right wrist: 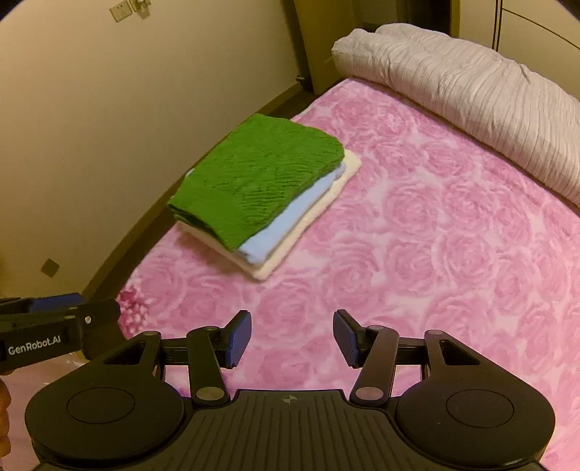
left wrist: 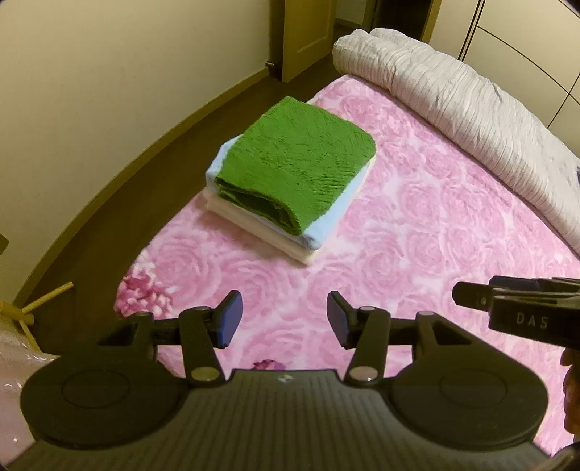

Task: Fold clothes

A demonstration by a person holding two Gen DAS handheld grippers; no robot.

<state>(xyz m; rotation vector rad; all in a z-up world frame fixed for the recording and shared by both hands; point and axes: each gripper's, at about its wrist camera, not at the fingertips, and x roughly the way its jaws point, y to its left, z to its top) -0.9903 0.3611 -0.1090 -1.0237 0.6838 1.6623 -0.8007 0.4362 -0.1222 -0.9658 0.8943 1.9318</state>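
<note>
A folded green towel (left wrist: 295, 159) (right wrist: 253, 177) tops a neat stack, with a light blue cloth (left wrist: 322, 226) (right wrist: 286, 232) under it and a cream cloth (left wrist: 290, 250) (right wrist: 308, 224) at the bottom. The stack lies near the bed's left edge. My left gripper (left wrist: 284, 319) hovers open above the pink cover, well short of the stack, with nothing between its blue pads. My right gripper (right wrist: 291, 338) is also open and holds nothing. Each gripper shows side-on in the other's view: the right gripper (left wrist: 507, 304) at the right edge, the left gripper (right wrist: 61, 319) at the left edge.
The bed wears a pink rose-patterned cover (left wrist: 417, 235) (right wrist: 435, 253). A rolled white quilt (left wrist: 453, 94) (right wrist: 471, 94) lies along its far side. Left of the bed are brown floor (left wrist: 127, 188) and a cream wall (right wrist: 108, 126). A door (left wrist: 308, 32) stands beyond.
</note>
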